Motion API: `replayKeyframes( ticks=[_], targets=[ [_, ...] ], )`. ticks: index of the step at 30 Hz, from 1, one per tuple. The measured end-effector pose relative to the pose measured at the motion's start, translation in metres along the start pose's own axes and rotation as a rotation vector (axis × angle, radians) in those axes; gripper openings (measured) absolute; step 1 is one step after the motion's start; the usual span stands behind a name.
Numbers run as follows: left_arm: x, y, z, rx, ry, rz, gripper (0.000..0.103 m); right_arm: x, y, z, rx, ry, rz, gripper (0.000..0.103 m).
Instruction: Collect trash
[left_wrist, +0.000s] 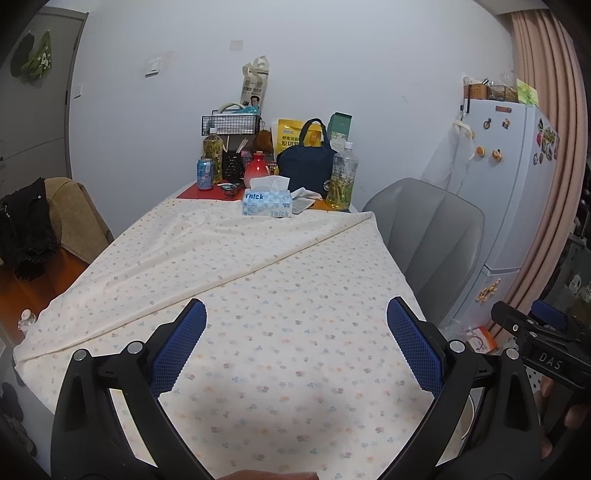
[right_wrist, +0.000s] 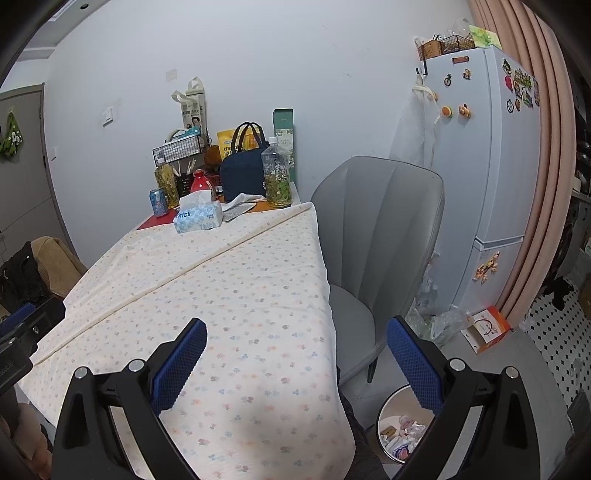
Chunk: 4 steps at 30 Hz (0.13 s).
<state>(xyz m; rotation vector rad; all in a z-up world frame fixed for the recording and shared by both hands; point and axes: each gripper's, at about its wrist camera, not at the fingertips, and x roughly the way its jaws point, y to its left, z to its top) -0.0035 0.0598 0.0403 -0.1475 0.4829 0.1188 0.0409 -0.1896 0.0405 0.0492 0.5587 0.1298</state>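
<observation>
My left gripper (left_wrist: 295, 328) is open and empty above the near part of a table with a floral cloth (left_wrist: 258, 295). My right gripper (right_wrist: 295, 347) is open and empty over the table's right edge; it also shows at the right of the left wrist view (left_wrist: 532, 332). A round trash bin (right_wrist: 400, 424) with wrappers inside stands on the floor below the right gripper. At the table's far end stand a blue can (left_wrist: 205, 173), a tissue box (left_wrist: 267, 202), two drink bottles (left_wrist: 343, 177) (left_wrist: 212, 153) and crumpled paper (left_wrist: 304, 197).
A grey chair (right_wrist: 373, 240) stands right of the table, a white fridge (right_wrist: 495, 166) behind it. An orange-white box (right_wrist: 487, 328) and plastic bags (right_wrist: 439, 321) lie on the floor. A navy bag (left_wrist: 306, 162) and wire basket (left_wrist: 231, 123) are at the far end. A clothes-draped chair (left_wrist: 55, 221) stands left.
</observation>
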Motion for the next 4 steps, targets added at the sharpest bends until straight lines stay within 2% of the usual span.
replayKeyframes(
  ticks=[4],
  targets=[
    [0.0048,0.0009,-0.0003,0.003,0.017,0.008,0.097,0.0068,-0.0012,-0.001,0.013,0.009,0.009,0.096]
  ],
)
